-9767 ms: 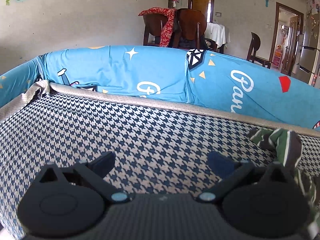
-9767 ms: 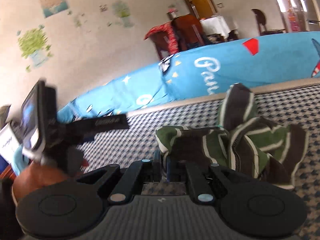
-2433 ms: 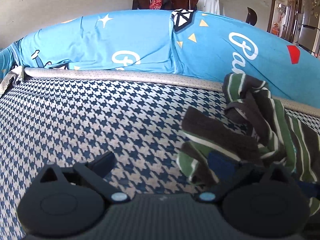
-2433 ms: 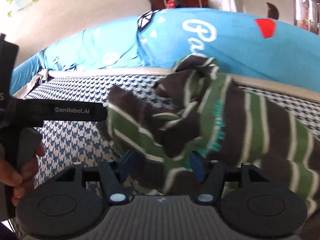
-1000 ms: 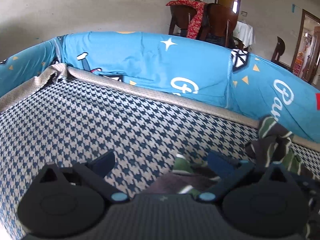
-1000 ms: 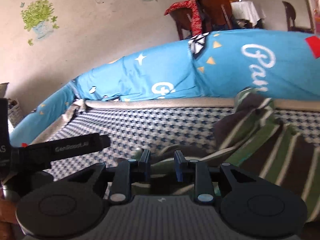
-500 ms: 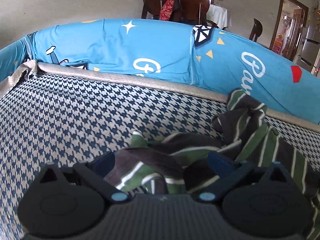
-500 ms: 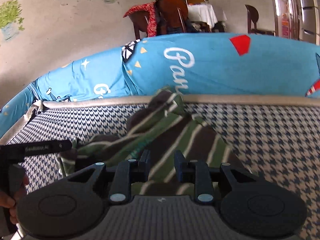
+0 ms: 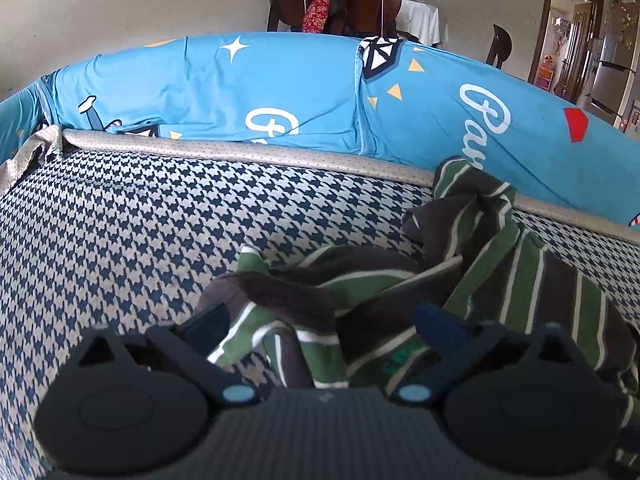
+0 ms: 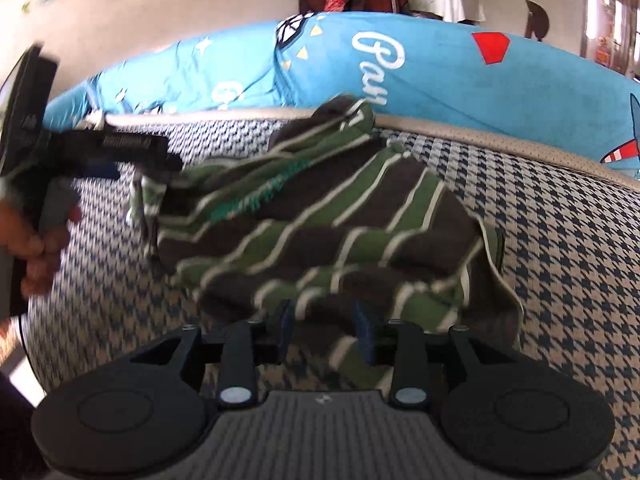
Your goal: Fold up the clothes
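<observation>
Here the striped garment lies crumpled on the houndstooth cushion — directly ahead of both tools. The right gripper has just been opening, fabric loose between its parted jaws. The left gripper stands wide apart over the cloth's near edge — gripping nothing.

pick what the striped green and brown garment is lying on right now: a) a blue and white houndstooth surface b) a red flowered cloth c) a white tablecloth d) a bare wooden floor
a: the striped garment lies crumpled on the houndstooth surface, in front of the blue printed cushion behind it.
</observation>
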